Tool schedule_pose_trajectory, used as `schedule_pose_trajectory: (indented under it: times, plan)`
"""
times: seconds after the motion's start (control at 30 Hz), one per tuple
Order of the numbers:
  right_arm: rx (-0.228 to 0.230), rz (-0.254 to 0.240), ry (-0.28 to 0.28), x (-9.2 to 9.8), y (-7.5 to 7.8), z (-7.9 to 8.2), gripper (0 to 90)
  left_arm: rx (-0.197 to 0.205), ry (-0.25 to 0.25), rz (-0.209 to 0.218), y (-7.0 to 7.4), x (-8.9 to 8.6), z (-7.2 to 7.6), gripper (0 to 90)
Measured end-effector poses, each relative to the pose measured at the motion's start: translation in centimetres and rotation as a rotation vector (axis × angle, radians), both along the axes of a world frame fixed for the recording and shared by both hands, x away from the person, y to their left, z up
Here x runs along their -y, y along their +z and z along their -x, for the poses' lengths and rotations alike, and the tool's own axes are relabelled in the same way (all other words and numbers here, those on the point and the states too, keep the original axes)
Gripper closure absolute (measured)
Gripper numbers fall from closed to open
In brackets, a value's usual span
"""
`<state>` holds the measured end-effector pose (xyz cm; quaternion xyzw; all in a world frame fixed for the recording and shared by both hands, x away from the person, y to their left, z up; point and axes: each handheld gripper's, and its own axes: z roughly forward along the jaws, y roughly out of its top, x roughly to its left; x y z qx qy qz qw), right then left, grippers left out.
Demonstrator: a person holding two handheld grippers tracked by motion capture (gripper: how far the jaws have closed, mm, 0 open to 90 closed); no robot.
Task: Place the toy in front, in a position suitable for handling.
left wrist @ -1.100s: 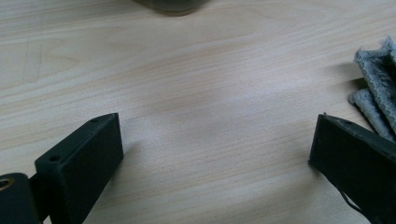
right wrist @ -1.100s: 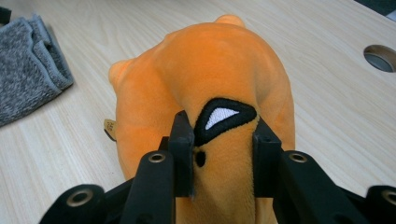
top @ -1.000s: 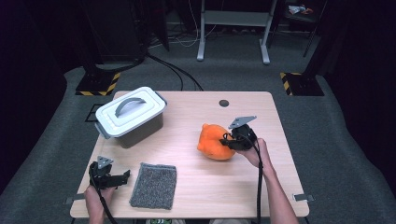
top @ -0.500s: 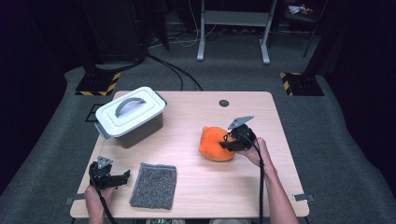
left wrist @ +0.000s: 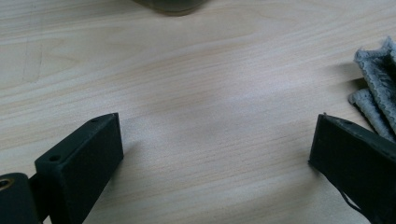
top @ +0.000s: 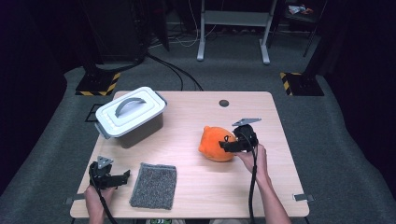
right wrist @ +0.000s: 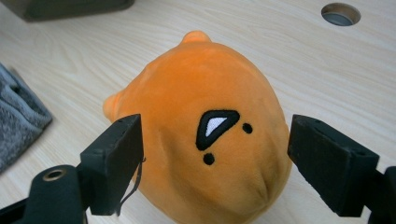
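Right hand-held gripper [right wrist: 212,154] agape astride plush [right wrist: 205,116]

- A pale wooden bench [top: 196,121] with a round cable hole [top: 224,103] near its far edge.
- White lidded plastic box [top: 130,114] at far left.
- Grey rectangular fuzzy cloth [top: 154,185] near front left.
- Orange round plush toy [top: 215,143] right of centre.

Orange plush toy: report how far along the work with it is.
Done: the orange plush toy sits on the table. In hand: the right gripper straddles it; its jaws have just been opening and the pads look clear of the plush. Left: the lidded box is closed, the grey cloth lies flat, and the left gripper waits open over bare wood.
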<state>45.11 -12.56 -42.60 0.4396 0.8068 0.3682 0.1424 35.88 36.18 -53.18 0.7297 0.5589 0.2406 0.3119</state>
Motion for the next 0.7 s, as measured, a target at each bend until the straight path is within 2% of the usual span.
schedule_pose_trajectory:
  times: [0.1,0.17,0.23,0.3,0.33,0.4,0.43,0.53,0.6,0.7]
  plan:
    - [-0.001,0.004,-0.019,-0.2,-0.4,-0.2,17.9,0.008,0.005,-0.001,-0.1,0.0,0.0,2.2]
    - [-0.018,0.010,-0.040,-0.5,-0.7,-0.4,18.2,-0.001,-0.001,0.000,0.0,0.0,0.0,2.2]
    - [-0.023,0.011,-0.033,-0.6,-1.0,-0.6,19.9,0.005,0.003,-0.001,0.0,0.0,0.0,2.2]
    - [-0.026,0.016,-0.055,-0.9,-1.3,-0.8,25.1,0.000,0.000,0.000,0.0,0.0,0.0,2.2]
    - [-0.034,0.012,-0.064,-0.9,-1.5,-0.9,26.9,0.010,0.005,0.000,-0.1,0.0,0.0,2.2]
    - [-0.035,0.022,-0.073,-0.9,-1.9,-1.0,38.2,-0.001,-0.001,0.000,0.0,0.0,0.0,2.2]
    - [-0.044,0.017,-0.074,-0.9,-2.2,-1.0,42.7,0.007,0.004,-0.001,0.0,0.0,0.0,2.2]
    - [-0.019,0.030,-0.055,-0.8,-2.8,-0.9,58.8,0.000,0.000,-0.001,0.0,0.0,0.0,2.2]
    - [-0.004,0.028,-0.039,-0.8,-2.9,-0.7,64.8,0.000,0.000,-0.001,0.0,0.0,0.0,2.2]
    - [0.021,0.025,-0.002,-0.6,-2.6,-0.6,69.1,0.001,0.000,0.000,0.0,0.0,0.0,2.2]
